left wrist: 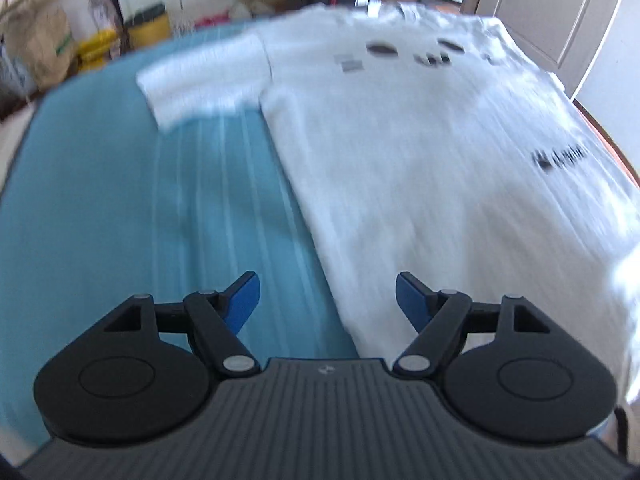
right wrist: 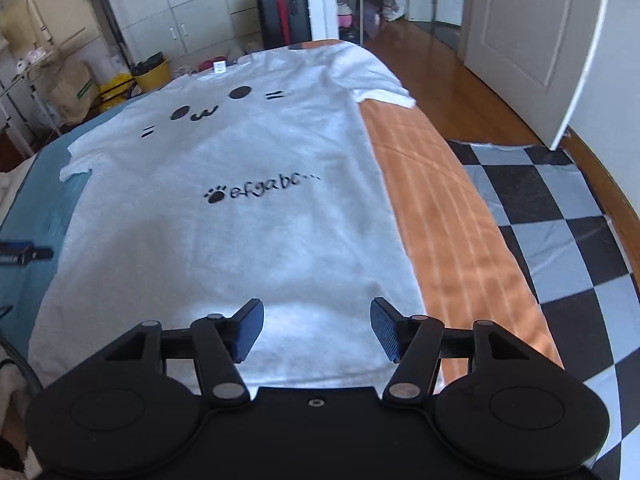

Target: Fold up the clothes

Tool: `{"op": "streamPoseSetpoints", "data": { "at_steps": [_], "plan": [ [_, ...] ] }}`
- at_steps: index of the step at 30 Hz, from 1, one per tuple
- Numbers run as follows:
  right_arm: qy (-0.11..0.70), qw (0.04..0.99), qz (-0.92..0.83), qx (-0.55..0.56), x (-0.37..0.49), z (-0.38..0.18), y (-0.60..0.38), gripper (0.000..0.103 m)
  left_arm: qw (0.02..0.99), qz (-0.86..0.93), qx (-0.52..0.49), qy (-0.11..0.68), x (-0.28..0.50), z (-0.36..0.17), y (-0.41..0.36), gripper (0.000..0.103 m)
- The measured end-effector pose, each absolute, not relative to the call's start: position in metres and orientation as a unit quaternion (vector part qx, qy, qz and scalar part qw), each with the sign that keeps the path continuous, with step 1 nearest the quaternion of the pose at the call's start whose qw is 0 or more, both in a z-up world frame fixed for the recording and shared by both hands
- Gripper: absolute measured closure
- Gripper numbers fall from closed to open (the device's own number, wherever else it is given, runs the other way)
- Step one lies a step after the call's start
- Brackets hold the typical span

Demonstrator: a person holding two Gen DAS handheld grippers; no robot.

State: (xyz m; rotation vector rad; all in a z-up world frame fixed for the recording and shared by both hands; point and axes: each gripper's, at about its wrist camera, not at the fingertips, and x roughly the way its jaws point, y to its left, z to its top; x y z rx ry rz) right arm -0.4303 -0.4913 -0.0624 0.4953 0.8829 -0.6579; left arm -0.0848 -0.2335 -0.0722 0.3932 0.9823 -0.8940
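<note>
A white T-shirt (right wrist: 224, 232) with a black cat face and paw print lies flat, front up, on a bed. It also shows, blurred, in the left wrist view (left wrist: 400, 168), with its left sleeve (left wrist: 204, 80) spread out. My left gripper (left wrist: 328, 300) is open and empty above the shirt's lower left edge. My right gripper (right wrist: 317, 330) is open and empty above the shirt's hem near its right corner. The left gripper's tip (right wrist: 24, 254) shows at the left edge of the right wrist view.
The bed cover is blue on the left (left wrist: 140, 220) and orange on the right (right wrist: 440, 200). A checkered mat (right wrist: 560, 232) lies on the wooden floor to the right. A suitcase (right wrist: 284, 12), yellow bins (right wrist: 154, 74) and a door (right wrist: 528, 28) stand beyond the bed.
</note>
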Motion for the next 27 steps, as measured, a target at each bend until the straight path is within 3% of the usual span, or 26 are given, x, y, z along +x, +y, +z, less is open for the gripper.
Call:
{"op": "streamPoseSetpoints", "data": {
  "at_steps": [8, 12, 17, 19, 21, 22, 27],
  "plan": [
    [0.398, 0.817, -0.356, 0.218, -0.44, -0.056, -0.475, 0.038, 0.733, -0.434, 0.194, 0.486, -0.122, -0.076, -0.207, 0.028],
    [0.412, 0.809, -0.366, 0.202, -0.438, -0.063, -0.472, 0.037, 0.709, -0.46, 0.205, 0.494, -0.144, -0.078, -0.21, 0.018],
    [0.405, 0.807, -0.367, 0.223, -0.443, -0.073, -0.479, 0.033, 0.678, -0.463, 0.21, 0.531, -0.155, -0.102, -0.217, 0.018],
    [0.401, 0.807, -0.366, 0.232, -0.446, -0.077, -0.483, 0.033, 0.677, -0.463, 0.199, 0.536, -0.156, -0.104, -0.214, 0.021],
    [0.397, 0.806, -0.366, 0.242, -0.448, -0.082, -0.486, 0.033, 0.68, -0.458, 0.192, 0.539, -0.156, -0.103, -0.211, 0.054],
    [0.395, 0.806, -0.366, 0.247, -0.45, -0.084, -0.488, 0.033, 0.682, -0.455, 0.188, 0.54, -0.156, -0.103, -0.209, 0.058],
    [0.384, 0.804, -0.365, 0.271, -0.456, -0.094, -0.496, 0.033, 0.69, -0.443, 0.17, 0.546, -0.156, -0.102, -0.201, 0.058]
  ]
}}
